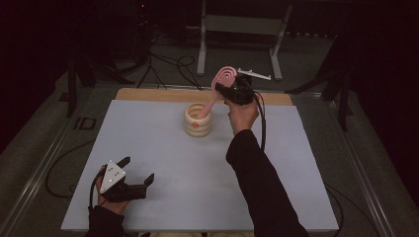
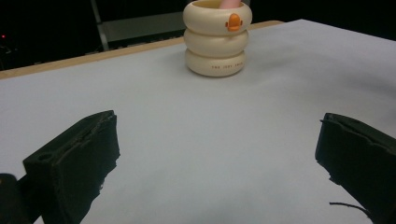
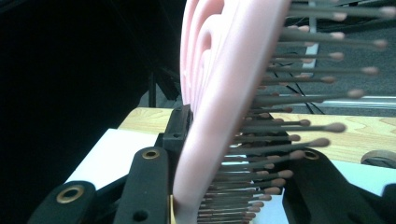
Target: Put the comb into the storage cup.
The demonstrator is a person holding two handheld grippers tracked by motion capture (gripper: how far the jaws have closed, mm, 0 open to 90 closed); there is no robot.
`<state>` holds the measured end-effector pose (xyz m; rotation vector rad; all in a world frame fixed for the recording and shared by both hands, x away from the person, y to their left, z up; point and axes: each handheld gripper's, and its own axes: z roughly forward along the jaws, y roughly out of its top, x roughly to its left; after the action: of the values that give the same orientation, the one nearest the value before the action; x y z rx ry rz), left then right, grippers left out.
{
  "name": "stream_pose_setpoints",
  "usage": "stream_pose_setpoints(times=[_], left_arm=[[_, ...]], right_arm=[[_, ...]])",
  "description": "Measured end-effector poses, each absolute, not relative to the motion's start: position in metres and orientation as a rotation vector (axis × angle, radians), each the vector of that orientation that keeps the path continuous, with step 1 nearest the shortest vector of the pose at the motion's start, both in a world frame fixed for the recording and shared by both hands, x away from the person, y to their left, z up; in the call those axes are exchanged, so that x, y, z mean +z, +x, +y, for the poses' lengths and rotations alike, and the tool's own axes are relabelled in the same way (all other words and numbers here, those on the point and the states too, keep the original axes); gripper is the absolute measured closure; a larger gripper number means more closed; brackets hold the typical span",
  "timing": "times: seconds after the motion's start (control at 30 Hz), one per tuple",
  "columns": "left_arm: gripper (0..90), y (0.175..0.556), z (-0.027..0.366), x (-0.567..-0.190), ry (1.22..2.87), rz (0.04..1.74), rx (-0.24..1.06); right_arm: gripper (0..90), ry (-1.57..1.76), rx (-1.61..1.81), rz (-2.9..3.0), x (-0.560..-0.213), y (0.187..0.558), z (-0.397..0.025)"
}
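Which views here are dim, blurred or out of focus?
High view: surroundings nearly black, white table sheet evenly lit. Left gripper view: cream holder sharp, near tongs soft. Right gripper view: pink hairbrush too close, blurred; left side dark.

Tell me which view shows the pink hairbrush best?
The high view: the whole hairbrush shows, head clamped in the right gripper, handle down in the cream cup. The right gripper view gives a blurred close-up of its head and bristles. The left gripper view catches just a pink tip in the cup.
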<state>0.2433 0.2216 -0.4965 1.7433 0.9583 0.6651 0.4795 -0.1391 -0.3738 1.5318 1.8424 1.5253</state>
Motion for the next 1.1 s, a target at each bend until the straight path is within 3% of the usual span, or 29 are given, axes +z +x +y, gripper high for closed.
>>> stream_pose_setpoints(times=[1.1], left_arm=[[0.4, 0.243, 0.222, -0.496, 1.743, 0.955, 0.665]], right_arm=[[63.7, 1.566, 1.515, 1.853, -0.389, 0.48, -0.134]])
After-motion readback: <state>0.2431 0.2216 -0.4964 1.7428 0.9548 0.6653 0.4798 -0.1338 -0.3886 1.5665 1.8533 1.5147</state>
